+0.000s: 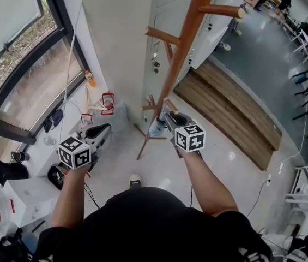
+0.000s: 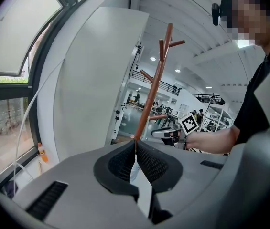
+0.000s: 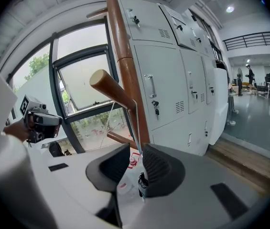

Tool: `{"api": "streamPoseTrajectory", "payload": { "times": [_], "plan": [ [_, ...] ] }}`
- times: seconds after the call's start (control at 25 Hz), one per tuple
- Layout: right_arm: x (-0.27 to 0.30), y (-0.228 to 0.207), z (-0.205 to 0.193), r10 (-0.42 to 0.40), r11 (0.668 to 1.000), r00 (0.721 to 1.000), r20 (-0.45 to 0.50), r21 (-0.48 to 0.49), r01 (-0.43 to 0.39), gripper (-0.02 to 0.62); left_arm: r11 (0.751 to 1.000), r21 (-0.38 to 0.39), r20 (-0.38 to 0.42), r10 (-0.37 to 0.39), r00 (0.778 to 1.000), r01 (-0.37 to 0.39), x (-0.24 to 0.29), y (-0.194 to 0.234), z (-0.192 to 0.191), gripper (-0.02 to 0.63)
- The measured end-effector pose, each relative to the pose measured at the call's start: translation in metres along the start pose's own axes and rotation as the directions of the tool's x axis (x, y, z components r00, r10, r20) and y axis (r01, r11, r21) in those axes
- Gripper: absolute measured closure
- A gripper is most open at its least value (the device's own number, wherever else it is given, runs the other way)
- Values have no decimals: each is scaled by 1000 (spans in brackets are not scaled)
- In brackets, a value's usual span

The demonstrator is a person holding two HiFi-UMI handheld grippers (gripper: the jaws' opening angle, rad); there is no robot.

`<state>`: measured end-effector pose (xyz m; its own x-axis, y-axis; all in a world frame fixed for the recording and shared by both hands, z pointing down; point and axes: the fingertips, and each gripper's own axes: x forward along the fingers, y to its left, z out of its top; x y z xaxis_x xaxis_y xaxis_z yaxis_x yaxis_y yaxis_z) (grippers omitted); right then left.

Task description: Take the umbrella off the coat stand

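Observation:
The brown wooden coat stand [image 1: 183,42] rises in front of me, also in the left gripper view [image 2: 154,94] and the right gripper view [image 3: 125,56]. A pale folded umbrella [image 1: 157,127] hangs low beside the pole. Its thin strap runs up to a peg [image 3: 108,85]. My right gripper [image 1: 167,118] is at the pole. Its jaws [image 3: 135,149] stand apart on either side of the strap, with the umbrella [image 3: 126,185] and its black end showing in the gap below. My left gripper [image 1: 103,130] hangs further left, away from the stand, its jaws [image 2: 135,144] touching with nothing between them.
Grey lockers [image 3: 173,80] stand right behind the stand. A big window [image 1: 12,53] fills the left wall. Bags, red-framed items and an orange bottle [image 1: 90,79] lie on the floor beneath it. A wooden platform [image 1: 235,113] runs along the right.

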<state>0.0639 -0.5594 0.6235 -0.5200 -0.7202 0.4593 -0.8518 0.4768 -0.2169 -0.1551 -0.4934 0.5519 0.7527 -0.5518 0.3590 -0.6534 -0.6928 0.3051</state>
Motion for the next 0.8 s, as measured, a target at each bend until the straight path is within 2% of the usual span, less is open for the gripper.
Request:
{"api": "streamPoseTrajectory", "payload": {
  "times": [0.8],
  "plan": [
    [43,-7,1,0,1000,1000,-14,14,1,488,999,-52,-32,10,999,-11,-2,27,-25,577]
  ]
}}
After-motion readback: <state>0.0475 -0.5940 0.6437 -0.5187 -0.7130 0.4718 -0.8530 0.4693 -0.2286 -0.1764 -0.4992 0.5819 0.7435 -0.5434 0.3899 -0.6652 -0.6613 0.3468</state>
